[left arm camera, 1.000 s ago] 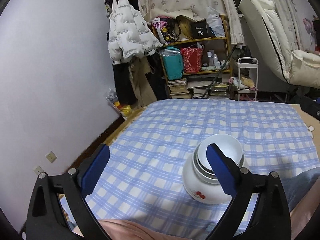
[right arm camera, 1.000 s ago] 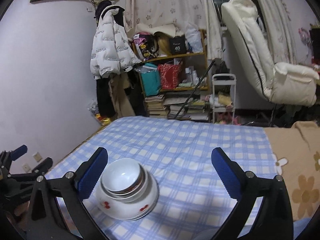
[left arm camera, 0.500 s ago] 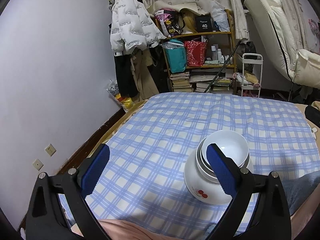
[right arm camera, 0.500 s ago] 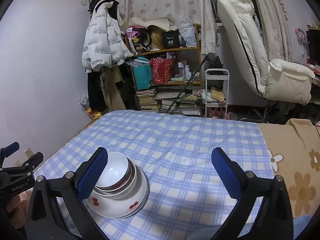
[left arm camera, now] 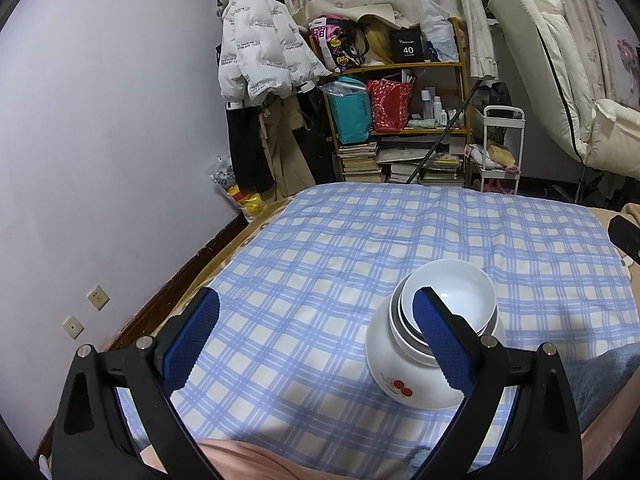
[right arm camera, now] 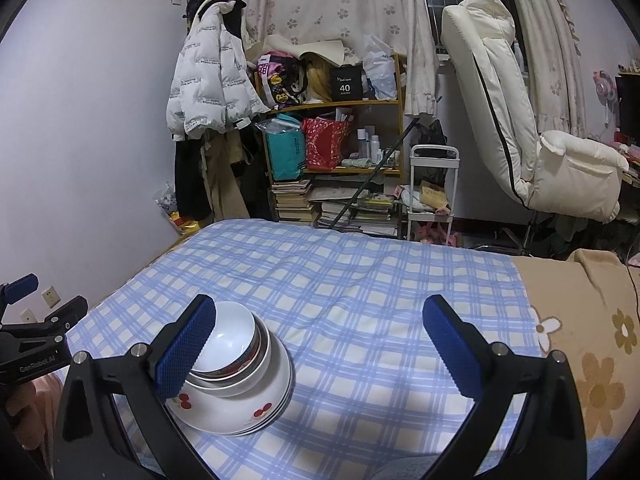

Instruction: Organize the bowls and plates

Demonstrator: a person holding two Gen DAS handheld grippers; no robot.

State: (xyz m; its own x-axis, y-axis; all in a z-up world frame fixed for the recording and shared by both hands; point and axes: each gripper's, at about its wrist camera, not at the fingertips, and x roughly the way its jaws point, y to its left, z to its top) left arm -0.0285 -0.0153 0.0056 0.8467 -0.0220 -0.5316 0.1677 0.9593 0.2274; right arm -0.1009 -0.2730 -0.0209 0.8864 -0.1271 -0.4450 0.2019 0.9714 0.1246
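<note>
A stack of white bowls (left arm camera: pixel 434 332) stands on the blue checked cloth (left arm camera: pixel 320 280); the largest, at the bottom, carries red cherry prints, and plain white bowls nest in it. My left gripper (left arm camera: pixel 316 340) hangs open above the cloth, its right finger in front of the stack. In the right wrist view the same stack (right arm camera: pixel 236 376) sits at the lower left, partly behind the left finger of my open right gripper (right arm camera: pixel 326 344). Neither gripper holds anything. The left gripper's body (right arm camera: pixel 36 356) shows at that view's left edge.
Beyond the cloth's far edge stand a cluttered wooden shelf (right arm camera: pixel 332 152), a small white cart (right arm camera: pixel 432 196) and hanging coats (right arm camera: pixel 208 92). A cream recliner (right arm camera: pixel 532 132) is at the right. A beige flowered blanket (right arm camera: pixel 580 336) borders the cloth on the right. A wall runs along the left.
Both views have shifted slightly, the cameras tilting up and drawing back a little from the stack. The bowls have not moved, and both grippers stay open.
</note>
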